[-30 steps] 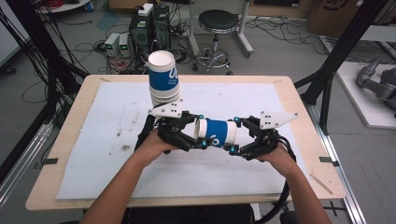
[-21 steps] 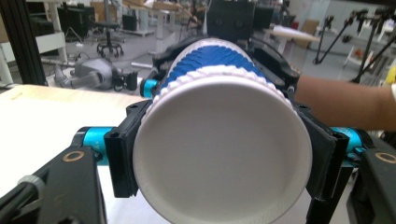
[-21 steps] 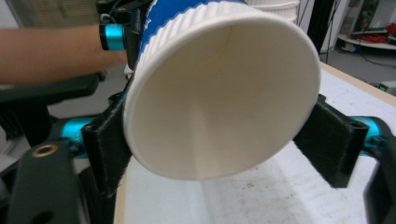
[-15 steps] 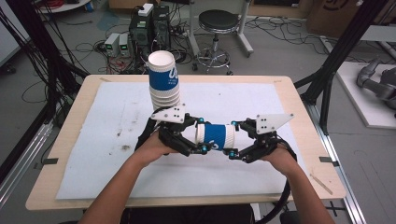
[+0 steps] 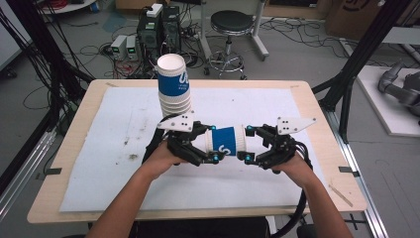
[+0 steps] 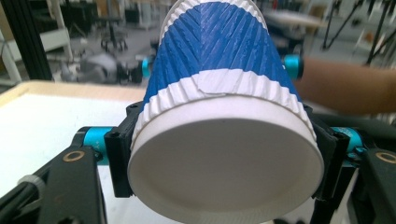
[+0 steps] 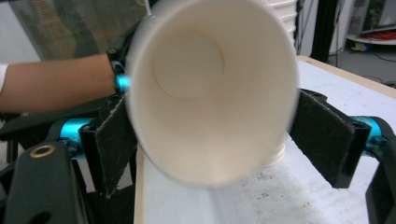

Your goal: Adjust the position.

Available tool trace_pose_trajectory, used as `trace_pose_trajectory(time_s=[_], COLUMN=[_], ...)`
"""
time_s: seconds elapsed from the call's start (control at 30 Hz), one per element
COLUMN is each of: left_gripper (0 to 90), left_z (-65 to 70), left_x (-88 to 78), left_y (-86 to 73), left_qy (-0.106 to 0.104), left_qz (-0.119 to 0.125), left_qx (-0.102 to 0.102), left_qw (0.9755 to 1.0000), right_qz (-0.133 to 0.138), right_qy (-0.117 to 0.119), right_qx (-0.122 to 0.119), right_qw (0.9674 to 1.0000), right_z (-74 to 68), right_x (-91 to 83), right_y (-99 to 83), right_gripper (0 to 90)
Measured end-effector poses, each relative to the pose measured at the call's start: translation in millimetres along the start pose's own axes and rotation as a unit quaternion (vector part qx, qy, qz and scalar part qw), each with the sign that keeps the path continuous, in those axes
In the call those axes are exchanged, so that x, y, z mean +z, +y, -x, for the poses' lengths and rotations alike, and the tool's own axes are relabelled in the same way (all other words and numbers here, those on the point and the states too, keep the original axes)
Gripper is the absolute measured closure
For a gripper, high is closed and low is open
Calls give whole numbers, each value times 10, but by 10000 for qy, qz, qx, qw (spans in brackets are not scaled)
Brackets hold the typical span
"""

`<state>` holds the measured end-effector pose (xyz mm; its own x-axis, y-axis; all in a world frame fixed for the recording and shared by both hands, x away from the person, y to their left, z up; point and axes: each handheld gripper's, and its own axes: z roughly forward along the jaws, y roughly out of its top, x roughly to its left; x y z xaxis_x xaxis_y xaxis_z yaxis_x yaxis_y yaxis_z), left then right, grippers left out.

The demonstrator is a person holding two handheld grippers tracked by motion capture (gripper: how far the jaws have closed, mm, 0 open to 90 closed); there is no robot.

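Cup: a blue-and-white ribbed paper cup (image 5: 227, 141) lies on its side in the air above the bench (image 5: 307, 99), between the two hands, mouth toward the right.
Left gripper (image 5: 210, 144): jaws pressed against the cup's base end, holding it.
Right gripper (image 5: 247, 145): jaws stand a little wide either side of the rim, apparently not touching it.
Stack: more cups (image 5: 174, 84) stand upright just behind, near mid-bench.
Handling: likely light and thin-walled, easily crushed; the ribbed sleeve should grip well. Best held near the stiff base or rolled rim, gently.
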<state>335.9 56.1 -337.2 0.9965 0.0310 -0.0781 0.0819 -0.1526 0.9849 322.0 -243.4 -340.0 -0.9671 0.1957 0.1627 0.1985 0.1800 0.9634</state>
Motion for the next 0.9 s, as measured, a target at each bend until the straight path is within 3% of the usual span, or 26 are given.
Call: trace_pose_trajectory(time_s=[0.1,0.17,0.27,0.37,0.47,0.6,0.7,0.77,0.83,0.9], left_gripper=[282,280,278,216,206,245,276,288,287,288], left_z=[12,21,30,72,104,94,75,70,55,45], left_x=[50,78,106,125,92,90,111,110,97,72], left_y=[-26,-51,-71,-47,-7,-17,-65,-104,-140,-182], left_qy=[-24,12,117,437,573,512,366,337,367,406], left_qz=[-307,-484,-694,-1026,-1168,-1227,-1357,-1238,-997,-784], left_qx=[95,86,54,204,396,380,374,283,140,0], left_qw=[9995,9988,9975,9936,9907,9904,9894,9913,9942,9961], right_qz=[-22,-30,-284,-481,-708,-951,-905,-806,-531,-29], right_qy=[69,136,28,-42,-144,-208,-212,-183,-209,-375], right_qx=[-31,-161,-379,-471,-539,-513,-481,-420,-249,-198], right_qw=[10000,9998,9989,9977,9959,9939,9945,9957,9981,9991], right_z=[5,0,-10,-22,-26,-26,-51,-51,-49,-48], right_x=[23,21,13,11,7,34,65,66,63,45], right_y=[3,17,41,61,101,139,150,143,122,95], right_gripper=[153,206,229,243,243,238,232,222,192,173])
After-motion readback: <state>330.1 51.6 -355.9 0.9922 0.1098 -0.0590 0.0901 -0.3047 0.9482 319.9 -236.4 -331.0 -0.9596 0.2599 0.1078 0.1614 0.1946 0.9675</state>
